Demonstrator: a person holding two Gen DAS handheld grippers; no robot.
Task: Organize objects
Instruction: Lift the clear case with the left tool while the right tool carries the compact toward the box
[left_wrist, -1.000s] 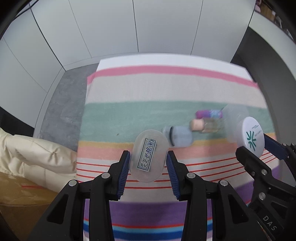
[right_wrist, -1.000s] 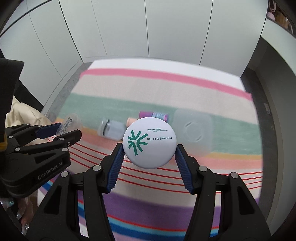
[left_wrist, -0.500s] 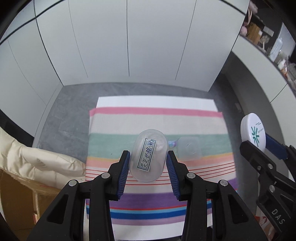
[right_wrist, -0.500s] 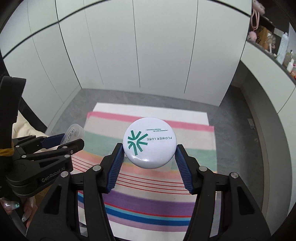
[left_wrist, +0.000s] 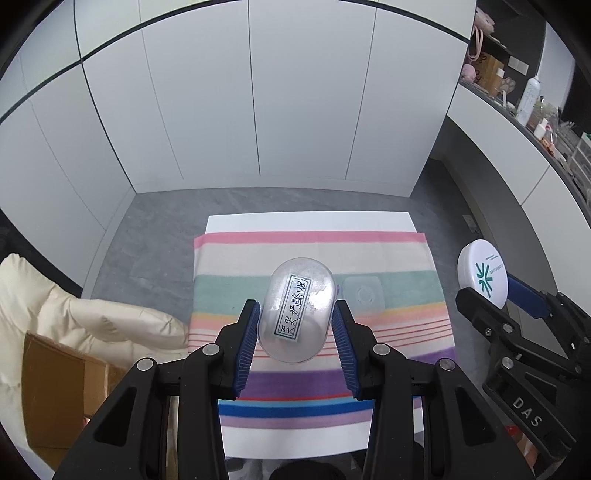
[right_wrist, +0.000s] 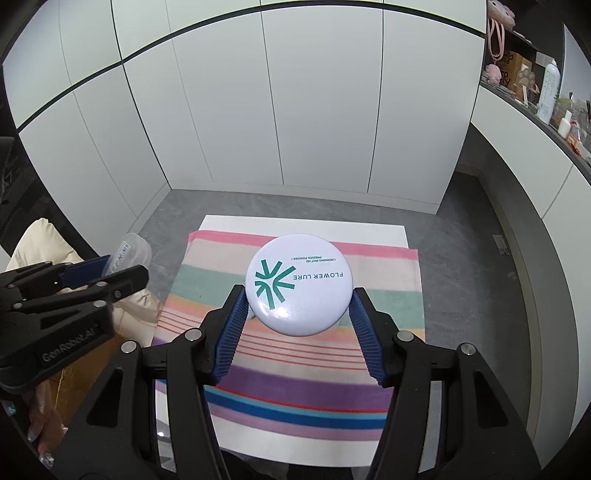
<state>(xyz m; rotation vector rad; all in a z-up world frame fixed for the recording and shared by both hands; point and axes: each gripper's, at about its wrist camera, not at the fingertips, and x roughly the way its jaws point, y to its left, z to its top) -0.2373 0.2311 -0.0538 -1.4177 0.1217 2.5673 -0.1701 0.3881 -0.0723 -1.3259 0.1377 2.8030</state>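
Left gripper (left_wrist: 297, 326) clamped on clear labelled container (left_wrist: 297, 308), right gripper (right_wrist: 297, 306) pinched white powder compact (right_wrist: 297, 284), both raised above striped cloth (left_wrist: 258, 384) on white table (left_wrist: 306, 218).

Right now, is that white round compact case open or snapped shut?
Shut. The white compact shows one smooth closed disc between the right claw pads, with no lid lifted and no powder or mirror visible.
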